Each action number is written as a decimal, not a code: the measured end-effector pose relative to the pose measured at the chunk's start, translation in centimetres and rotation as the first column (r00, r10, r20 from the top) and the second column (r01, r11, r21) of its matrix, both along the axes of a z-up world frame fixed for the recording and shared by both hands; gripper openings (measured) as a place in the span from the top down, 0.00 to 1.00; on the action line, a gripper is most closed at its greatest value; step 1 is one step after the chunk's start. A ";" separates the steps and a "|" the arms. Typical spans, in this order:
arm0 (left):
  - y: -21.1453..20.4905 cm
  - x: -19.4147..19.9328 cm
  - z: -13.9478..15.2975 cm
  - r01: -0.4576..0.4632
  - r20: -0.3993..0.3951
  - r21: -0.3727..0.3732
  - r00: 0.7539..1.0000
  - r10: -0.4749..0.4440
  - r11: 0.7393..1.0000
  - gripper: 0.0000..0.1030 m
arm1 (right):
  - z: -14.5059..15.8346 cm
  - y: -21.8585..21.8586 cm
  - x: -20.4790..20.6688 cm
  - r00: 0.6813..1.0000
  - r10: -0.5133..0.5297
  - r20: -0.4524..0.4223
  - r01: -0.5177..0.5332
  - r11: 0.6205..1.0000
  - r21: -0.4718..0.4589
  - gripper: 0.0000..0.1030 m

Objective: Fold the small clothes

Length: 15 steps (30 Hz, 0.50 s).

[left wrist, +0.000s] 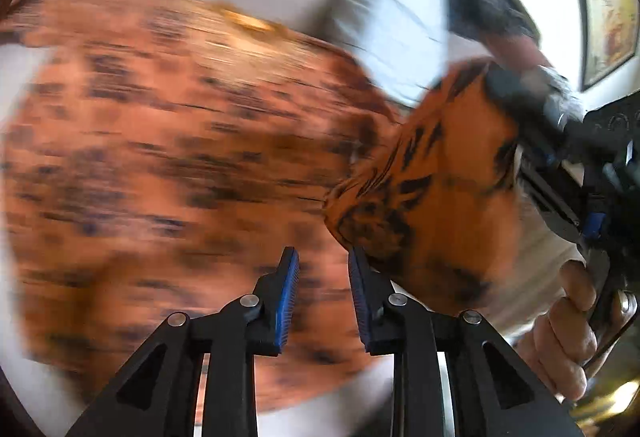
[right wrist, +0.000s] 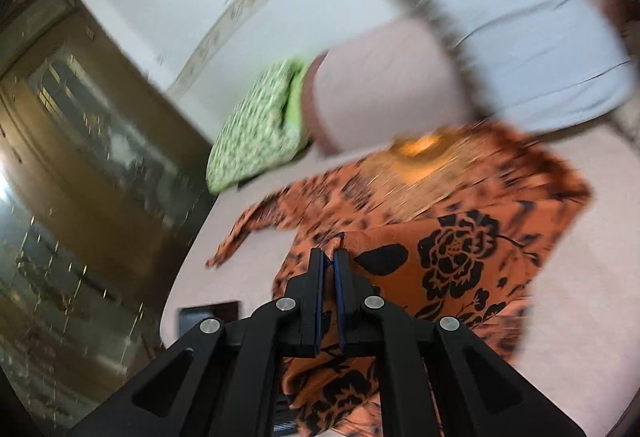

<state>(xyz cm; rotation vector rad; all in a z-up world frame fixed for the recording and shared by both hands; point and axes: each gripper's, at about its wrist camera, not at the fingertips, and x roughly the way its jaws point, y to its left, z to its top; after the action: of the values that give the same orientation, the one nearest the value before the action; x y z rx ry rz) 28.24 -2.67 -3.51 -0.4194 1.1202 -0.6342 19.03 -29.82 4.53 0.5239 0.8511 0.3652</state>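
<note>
The orange flowered garment (right wrist: 452,237) lies spread on the bed (right wrist: 568,317) ahead of the right gripper (right wrist: 329,257), which is clenched on a hem corner and lifts that flap over the rest, so the fold is, I judge, only begun. The left gripper (left wrist: 323,261) has its jaws parted with nothing pressed between the pads; the lifted flap hangs just to its right, touching the outside of the right finger, and the cloth spreads out ahead. Left to do: lay this flap flat, fold the sleeve and far side, then halve it.
</note>
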 end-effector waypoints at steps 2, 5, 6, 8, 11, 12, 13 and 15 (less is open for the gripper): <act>4.1 0.7 -1.0 -0.080 0.022 0.079 0.997 0.079 0.994 0.75 | -3.1 3.2 1.5 0.997 0.057 -0.048 -0.055 0.998 0.030 0.95; 7.8 2.3 -3.1 -0.183 0.011 0.101 0.983 0.182 0.978 0.74 | -8.6 6.7 2.9 0.985 0.111 -0.131 -0.102 0.992 0.069 0.95; 8.1 2.7 -3.7 -0.201 0.003 0.097 0.979 0.202 0.975 0.70 | -10.3 7.6 3.5 0.981 0.120 -0.156 -0.107 0.991 0.084 0.94; 8.6 3.6 -4.4 -0.245 0.007 0.117 0.969 0.246 0.962 0.64 | -13.7 8.8 4.2 0.971 0.136 -0.197 -0.114 0.986 0.118 0.87; 8.3 3.8 -5.0 -0.268 0.019 0.122 0.963 0.268 0.956 0.48 | -15.0 7.6 4.6 0.959 0.107 -0.263 -0.071 0.987 0.145 0.83; 7.7 4.5 -5.5 -0.264 0.017 0.131 0.964 0.264 0.956 0.47 | -14.3 6.8 4.4 0.965 0.090 -0.248 -0.057 0.989 0.137 0.68; 7.4 4.5 -5.0 -0.255 0.013 0.135 0.967 0.255 0.958 0.47 | -13.3 5.7 3.8 0.974 0.059 -0.221 -0.035 0.993 0.109 0.56; 7.1 4.8 -4.2 -0.223 -0.015 0.148 0.974 0.228 0.963 0.47 | -11.0 3.1 2.5 0.988 -0.016 -0.156 0.025 0.998 0.051 0.27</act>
<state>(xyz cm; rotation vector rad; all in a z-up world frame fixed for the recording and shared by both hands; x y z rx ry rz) 33.07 4.42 -7.67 -0.4255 1.1219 -0.3439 21.52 -26.73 -6.46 0.6158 0.9882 0.3316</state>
